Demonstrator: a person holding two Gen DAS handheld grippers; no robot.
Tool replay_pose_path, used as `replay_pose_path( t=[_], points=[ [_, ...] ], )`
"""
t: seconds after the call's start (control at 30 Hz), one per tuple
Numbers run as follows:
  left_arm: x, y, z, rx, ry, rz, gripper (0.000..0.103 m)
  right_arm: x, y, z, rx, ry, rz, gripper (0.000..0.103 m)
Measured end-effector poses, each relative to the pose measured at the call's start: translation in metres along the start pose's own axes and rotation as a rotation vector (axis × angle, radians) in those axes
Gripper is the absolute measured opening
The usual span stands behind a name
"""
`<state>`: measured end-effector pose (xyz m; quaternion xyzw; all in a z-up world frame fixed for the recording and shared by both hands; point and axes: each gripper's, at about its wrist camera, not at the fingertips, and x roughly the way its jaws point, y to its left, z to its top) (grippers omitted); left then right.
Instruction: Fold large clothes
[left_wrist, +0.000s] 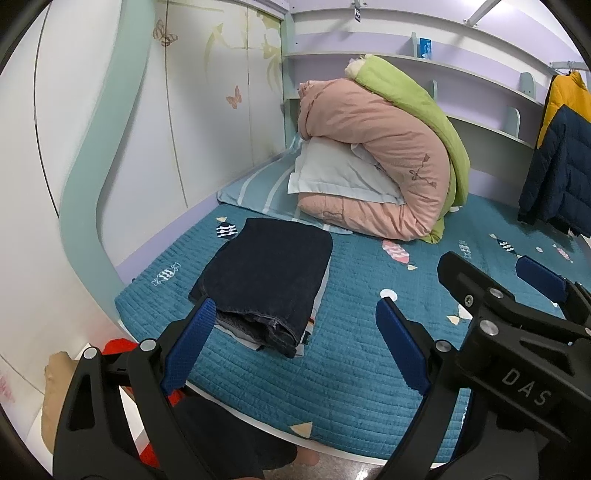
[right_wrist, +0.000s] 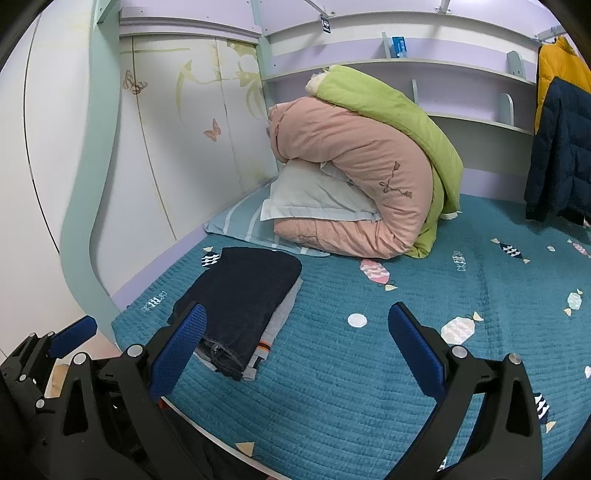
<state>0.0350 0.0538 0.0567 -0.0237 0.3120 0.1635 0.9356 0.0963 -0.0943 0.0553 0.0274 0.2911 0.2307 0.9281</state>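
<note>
Nearest the cameras, the left gripper (left_wrist: 295, 332) hangs with its blue pads spread wide, nothing between them, and the right gripper (right_wrist: 295, 343) sits just the same, wide apart and empty. Just beyond them, the folded dark jeans (left_wrist: 267, 275) lie on top of a small stack of folded clothes on the teal bedspread (left_wrist: 354, 354), near its left edge. Further back, a pink duvet (left_wrist: 373, 162) is rolled around a pale pillow (left_wrist: 332, 173), a green blanket (left_wrist: 417, 107) draped over it. Far right, jackets (left_wrist: 561, 162) hang.
</note>
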Motion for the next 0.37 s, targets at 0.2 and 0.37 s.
replay_pose_path(
  t=[0.2, 0.37],
  points=[
    [0.0014, 0.0, -0.0012, 0.004, 0.017, -0.006, 0.089, 0.0001, -0.001, -0.0017, 0.008, 0.008, 0.002, 0.096],
    [0.0039, 0.0012, -0.0019, 0.001, 0.033, -0.014, 0.089, 0.0021, -0.002, -0.0015, 0.011, 0.015, 0.0, 0.096]
  ],
)
